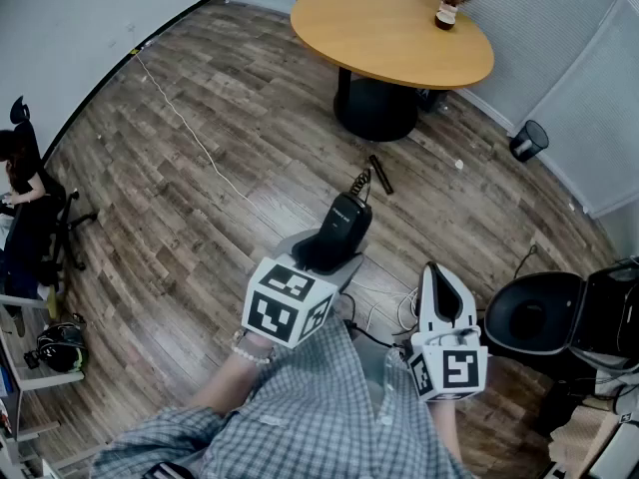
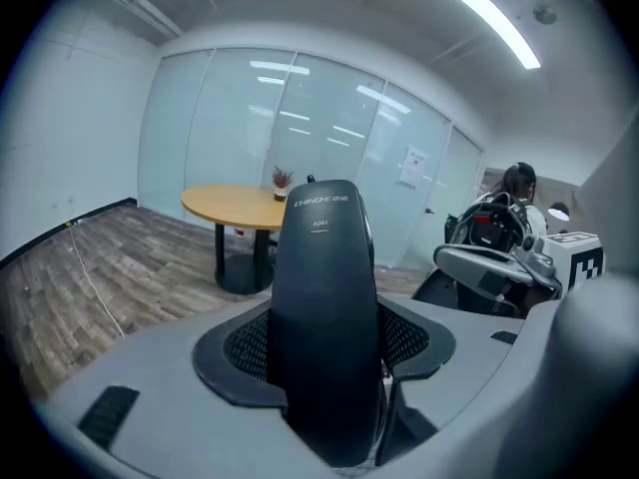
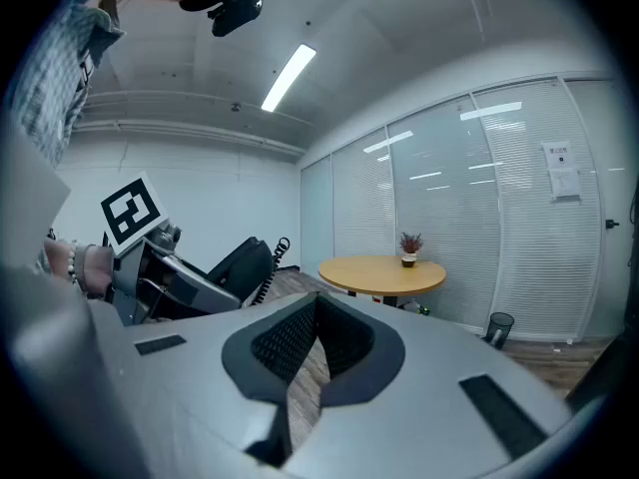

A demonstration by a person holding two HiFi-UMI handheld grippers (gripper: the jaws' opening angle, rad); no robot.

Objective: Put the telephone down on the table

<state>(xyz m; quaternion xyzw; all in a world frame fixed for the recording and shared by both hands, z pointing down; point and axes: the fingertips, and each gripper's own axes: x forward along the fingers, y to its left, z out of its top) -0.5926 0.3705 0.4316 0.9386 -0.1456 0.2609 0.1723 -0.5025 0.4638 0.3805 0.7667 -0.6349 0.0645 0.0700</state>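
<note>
The person wears a grey-and-white checked shirt and a pale bead bracelet. The left gripper and right gripper have smooth grey shells. Their fingers carry black mesh pads inside dark, rounded rims. Behind the fingers of each sits a white cube printed with black square markers.
</note>
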